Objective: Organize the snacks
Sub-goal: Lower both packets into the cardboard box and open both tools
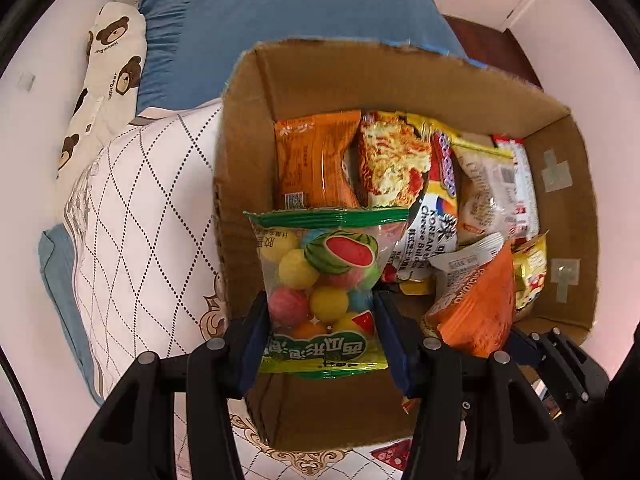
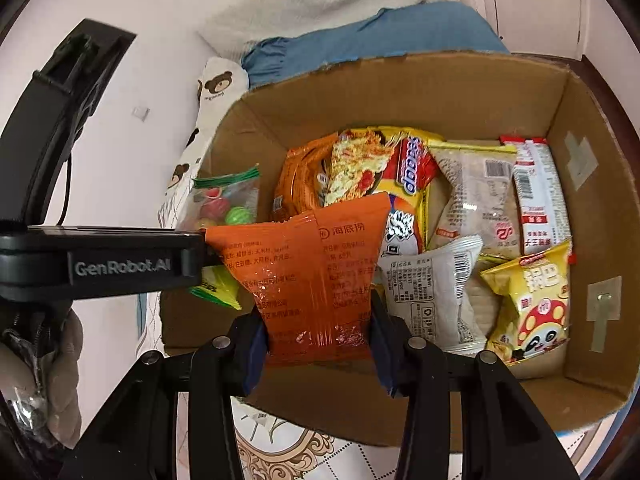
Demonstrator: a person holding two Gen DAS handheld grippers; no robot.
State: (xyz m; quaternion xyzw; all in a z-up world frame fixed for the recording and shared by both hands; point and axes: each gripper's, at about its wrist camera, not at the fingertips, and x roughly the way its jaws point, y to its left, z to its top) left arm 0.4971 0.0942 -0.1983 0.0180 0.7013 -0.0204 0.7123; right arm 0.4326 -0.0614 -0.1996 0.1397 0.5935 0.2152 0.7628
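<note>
Both tongs are clamped on packets: my left gripper (image 1: 322,332) pinches a clear gumball bag (image 1: 324,276) by its lower sides at the bottom centre of the left view, and my right gripper (image 2: 318,334) squeezes an orange pouch (image 2: 308,276) at the bottom centre of the right view. Each packet hangs over the near edge of the open cardboard box (image 2: 400,92), which fills the middle and right of both frames. That box sits on a white quilt (image 1: 144,208) with dotted diamond stitching, seen at the left of the left view; a blue pillow (image 1: 280,16) lies across the top, and a cream bear-print cushion (image 1: 108,80) sits at the upper left. Pale walls close the room behind, and dark wood shows at the upper right. Inside the box I count six packets: one orange noodle pack (image 2: 304,172) at the back left, one yellow-red noodle pack (image 2: 384,176) beside it, one beige packet (image 2: 476,200) to its right, one red-and-white bar (image 2: 536,196) against the right wall, one white wrapper (image 2: 432,292) in front, and one yellow snack bag (image 2: 532,304) at the lower right. Two taped patches (image 2: 604,312) mark the right inner wall. From the right view, the left gripper crosses the left side as a black bar with the gumball bag behind it.
</note>
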